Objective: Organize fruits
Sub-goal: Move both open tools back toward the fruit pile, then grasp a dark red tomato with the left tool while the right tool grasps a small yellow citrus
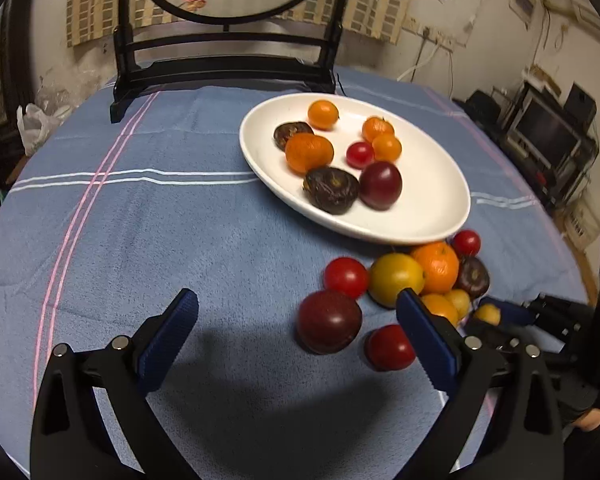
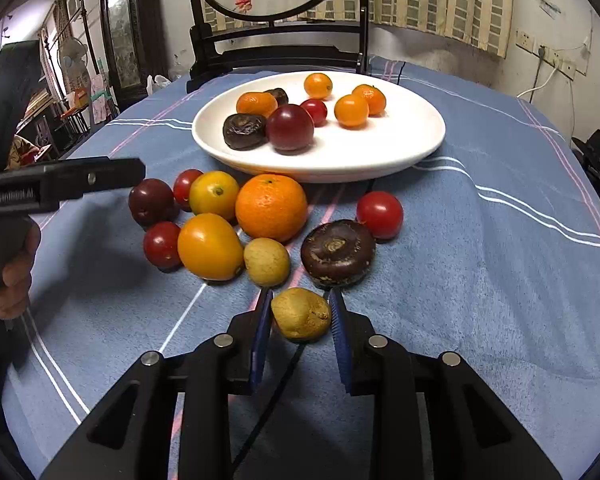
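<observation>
A white oval plate (image 2: 400,152) (image 1: 440,208) on the blue tablecloth holds several fruits: oranges, a red tomato, dark wrinkled fruits and a plum (image 2: 290,127). In front of it lies a loose pile: an orange (image 2: 271,207), yellow tomatoes, red tomatoes, a dark plum (image 1: 329,321), a dark brown fruit (image 2: 337,253) and a tan longan (image 2: 266,261). My right gripper (image 2: 300,312) is shut on a small yellow-tan fruit (image 2: 301,314), low over the cloth. My left gripper (image 1: 300,314) is open and empty, left of the pile, with the dark plum between its fingers' line.
A dark wooden stand (image 2: 276,56) with a round painted screen stands at the table's far edge behind the plate. The right gripper (image 1: 500,314) shows at the right of the left wrist view. Room clutter lies beyond the table edges.
</observation>
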The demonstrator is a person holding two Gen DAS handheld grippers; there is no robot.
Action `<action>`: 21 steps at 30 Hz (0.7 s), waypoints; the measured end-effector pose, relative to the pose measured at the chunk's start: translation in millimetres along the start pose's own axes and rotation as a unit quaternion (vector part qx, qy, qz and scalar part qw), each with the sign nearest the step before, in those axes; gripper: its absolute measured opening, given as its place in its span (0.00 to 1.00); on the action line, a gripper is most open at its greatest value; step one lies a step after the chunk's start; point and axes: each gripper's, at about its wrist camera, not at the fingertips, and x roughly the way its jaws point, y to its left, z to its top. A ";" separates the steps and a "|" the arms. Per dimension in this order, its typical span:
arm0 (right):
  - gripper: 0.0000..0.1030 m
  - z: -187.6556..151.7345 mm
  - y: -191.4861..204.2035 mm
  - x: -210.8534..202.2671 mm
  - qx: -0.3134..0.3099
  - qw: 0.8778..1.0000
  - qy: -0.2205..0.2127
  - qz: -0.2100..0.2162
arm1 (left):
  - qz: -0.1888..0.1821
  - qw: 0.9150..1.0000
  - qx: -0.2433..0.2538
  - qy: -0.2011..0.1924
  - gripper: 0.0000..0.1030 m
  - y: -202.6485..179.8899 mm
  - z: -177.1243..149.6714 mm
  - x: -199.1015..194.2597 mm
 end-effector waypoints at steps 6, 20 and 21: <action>0.28 -1.6 5.8 -2.5 -0.014 1.000 -0.004 -0.004 | 0.000 1.000 0.010 0.015 0.78 -7.0 -3.5 9.8; 0.28 -1.8 11.6 -2.8 -0.027 1.000 -0.003 -0.008 | -0.009 0.998 0.044 0.040 0.37 -18.7 -12.5 29.9; 0.28 -2.2 11.8 -3.2 -0.027 1.000 -0.004 -0.008 | -0.006 0.998 0.045 0.039 0.37 -19.2 -12.8 30.1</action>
